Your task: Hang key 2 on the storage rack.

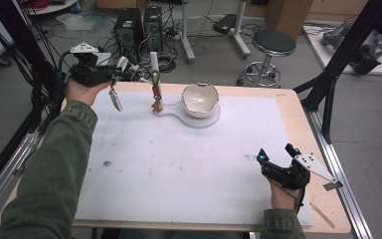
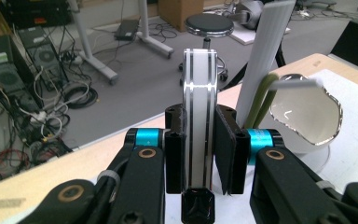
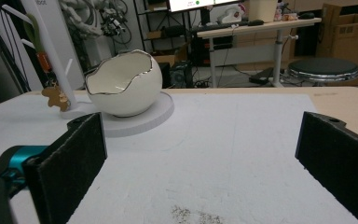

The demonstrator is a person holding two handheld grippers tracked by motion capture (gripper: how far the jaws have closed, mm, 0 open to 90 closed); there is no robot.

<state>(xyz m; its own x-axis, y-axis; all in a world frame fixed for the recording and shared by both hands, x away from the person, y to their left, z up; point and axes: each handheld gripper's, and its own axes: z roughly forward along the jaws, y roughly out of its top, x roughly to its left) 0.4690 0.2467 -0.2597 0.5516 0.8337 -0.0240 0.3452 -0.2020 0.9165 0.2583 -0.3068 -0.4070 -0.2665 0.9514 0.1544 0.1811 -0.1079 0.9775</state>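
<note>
Where the person's right hand sits closest to the near table edge, the right gripper (image 1: 276, 152) hovers low over the white mat (image 1: 179, 174), jaws spread wide with nothing between them.

Farther off, at the far-left corner of the table (image 1: 288, 99), the left gripper (image 1: 114, 72) is raised clear of the surface. Its jaws are clamped on a white striped strip (image 2: 199, 93), which stands upright between the pads (image 2: 175, 149) and sticks out past them. A pale charm (image 1: 115, 99) dangles on a short link below that gripper. It probably belongs to the same piece, but the join is too small to confirm.

Handling judgement:
- The strip looks light, thin, stiff and glossy, so it is likely slippery.
- Gripping across the flat faces low down, as it is held now, suits it best.
- The charm will swing freely.

Just beyond is the white stand (image 1: 154, 62), with a green loop (image 2: 258, 105) and a brown charm (image 1: 156, 105) hung on it. The eggshell bowl (image 1: 200, 99) sits on the stand's round base. It is thin-rimmed and probably fragile.

Count:
- Grippers: two
- Strip: one
- Pale charm: one
- Stand: one
- Green loop: one
- Brown charm: one
- Bowl: one
- Stool (image 1: 273, 42) on the floor behind: one
</note>
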